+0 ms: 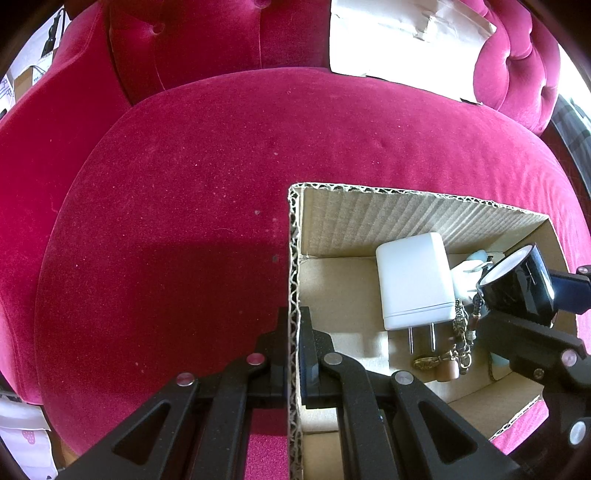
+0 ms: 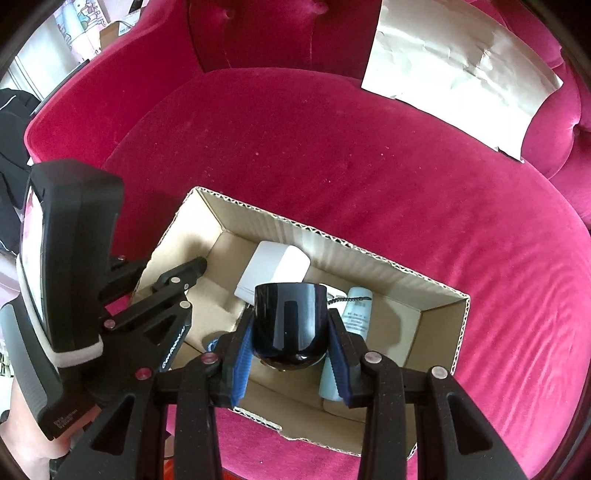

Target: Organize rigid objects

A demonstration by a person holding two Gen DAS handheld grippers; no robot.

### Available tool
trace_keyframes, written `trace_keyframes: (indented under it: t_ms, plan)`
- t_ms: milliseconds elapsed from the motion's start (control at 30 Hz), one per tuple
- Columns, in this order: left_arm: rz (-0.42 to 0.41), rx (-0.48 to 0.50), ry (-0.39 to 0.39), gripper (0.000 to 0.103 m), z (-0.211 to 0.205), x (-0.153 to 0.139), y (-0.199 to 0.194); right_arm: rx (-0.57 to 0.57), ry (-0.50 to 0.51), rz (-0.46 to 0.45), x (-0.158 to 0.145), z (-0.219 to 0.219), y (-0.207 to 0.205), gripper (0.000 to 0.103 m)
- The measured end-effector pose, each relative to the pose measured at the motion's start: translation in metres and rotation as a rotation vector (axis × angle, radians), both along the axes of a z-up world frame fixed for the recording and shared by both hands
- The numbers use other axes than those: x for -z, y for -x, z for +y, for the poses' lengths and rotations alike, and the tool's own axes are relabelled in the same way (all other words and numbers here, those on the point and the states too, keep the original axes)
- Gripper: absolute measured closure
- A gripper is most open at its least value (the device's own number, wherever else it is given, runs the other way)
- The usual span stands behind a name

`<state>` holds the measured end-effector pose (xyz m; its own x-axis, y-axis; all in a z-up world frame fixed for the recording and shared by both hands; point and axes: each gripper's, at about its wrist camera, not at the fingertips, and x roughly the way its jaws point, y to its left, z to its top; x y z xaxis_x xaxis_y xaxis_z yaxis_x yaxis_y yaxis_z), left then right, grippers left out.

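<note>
1. My right gripper clasps a glossy black cup, lower centre of frame, above the cardboard box.
2. Judged rigid, slippery, breakable; grip its sides.
3. My left gripper pinches the box wall.

A deep pink velvet armchair with a tufted, buttoned back fills both views. A creased sheet of pale brown paper leans against its far right corner. Far left, past the armrest, stand blurred cardboard boxes.
</note>
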<state>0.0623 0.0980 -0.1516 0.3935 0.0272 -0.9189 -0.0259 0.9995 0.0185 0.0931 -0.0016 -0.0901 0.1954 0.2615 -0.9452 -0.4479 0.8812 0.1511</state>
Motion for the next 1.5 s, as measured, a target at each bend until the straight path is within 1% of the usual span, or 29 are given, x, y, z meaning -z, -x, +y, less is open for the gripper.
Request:
trace_keyframes:
  t_ms: [167,233,300,333,400,433,500,600,667,1367,1500]
  plan:
    - [-0.001,0.000,0.001,0.100,0.000,0.000,0.000,0.001,0.000,0.003,0.000,0.001,0.001,0.063]
    - [-0.001,0.002,-0.001,0.100,-0.001,-0.001,0.001,-0.008,0.011,-0.008,-0.002,0.002,0.002,0.055]
    - [-0.001,0.001,0.000,0.100,-0.001,0.000,0.001,-0.013,0.032,-0.029,-0.003,0.001,0.004,0.043]
    - [-0.001,0.000,0.001,0.100,-0.001,0.001,0.001,-0.016,0.039,-0.033,-0.003,0.001,0.005,0.041]
    - [-0.002,0.000,-0.001,0.100,-0.002,0.001,0.001,-0.010,0.054,-0.040,-0.004,-0.002,0.005,0.030]
    - [-0.002,0.000,0.000,0.100,-0.001,0.001,0.001,-0.004,0.062,-0.041,-0.003,-0.004,0.004,0.027]
    - [-0.002,0.001,-0.002,0.100,-0.001,0.001,0.002,0.011,0.070,-0.042,-0.003,-0.008,0.002,0.014]
    - [-0.001,0.000,-0.005,0.100,-0.002,0.002,0.002,0.022,0.068,-0.034,-0.001,-0.012,-0.001,0.004]
    - [-0.001,0.001,-0.006,0.100,-0.002,0.001,0.002,0.020,0.067,-0.031,0.000,-0.013,-0.003,0.001]
    - [0.003,0.001,-0.008,0.100,-0.006,-0.002,0.000,0.036,0.064,-0.038,-0.001,-0.020,-0.003,0.000]
    - [0.009,0.005,-0.023,0.099,-0.009,-0.002,-0.001,0.046,0.057,-0.043,-0.003,-0.023,-0.003,0.000]
